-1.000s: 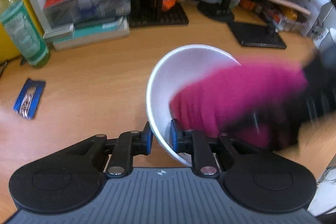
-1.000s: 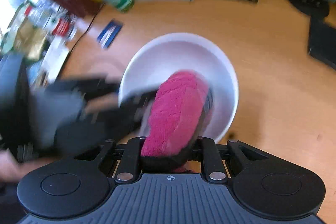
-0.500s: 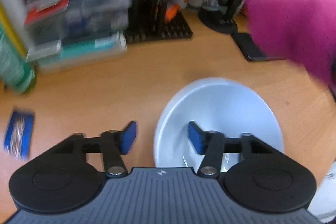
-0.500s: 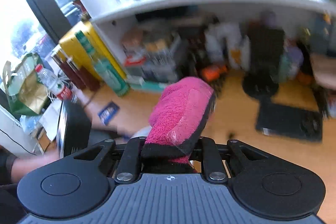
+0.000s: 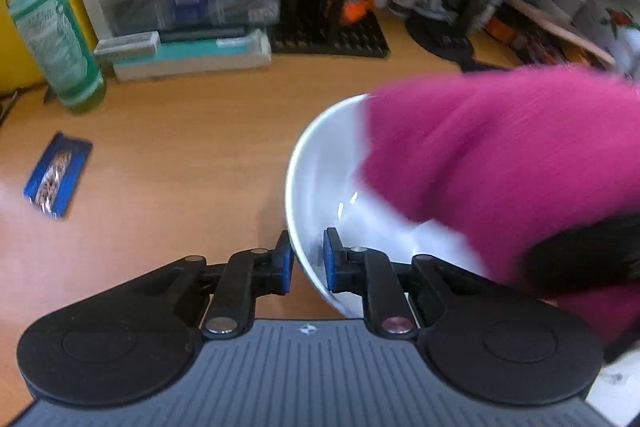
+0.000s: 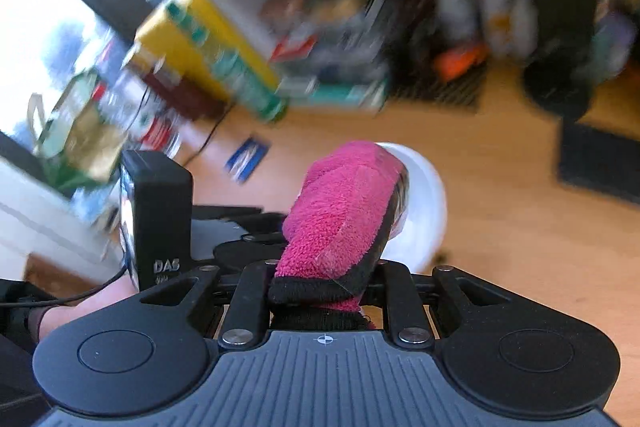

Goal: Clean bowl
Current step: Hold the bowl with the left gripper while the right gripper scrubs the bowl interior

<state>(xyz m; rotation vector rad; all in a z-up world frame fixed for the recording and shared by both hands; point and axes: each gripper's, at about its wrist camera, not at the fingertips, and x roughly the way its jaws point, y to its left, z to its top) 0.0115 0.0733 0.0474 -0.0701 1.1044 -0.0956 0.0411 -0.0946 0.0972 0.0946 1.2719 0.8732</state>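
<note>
My left gripper [image 5: 307, 261] is pinching the near rim of the white bowl [image 5: 320, 163], one blue pad inside the wall and one outside, jaws drawn in narrow on it. The bowl looks tilted, with its open side facing right of the claw. The pink cloth [image 5: 500, 163] fills the bowl's right side, though it's too smeared to say if it's actually touching the inside.

On the right wrist cam, my right gripper [image 6: 326, 291] is clamped on the cloth's black-edged end, and the pink part sticks up and forward from the jaws, covering most of the bowl just ahead.

Off to the left gripper's front left, a blue packet [image 5: 56, 179] lies flat on the wooden desk [image 5: 180, 155], with a green bottle [image 5: 52, 27] standing further back.
</note>
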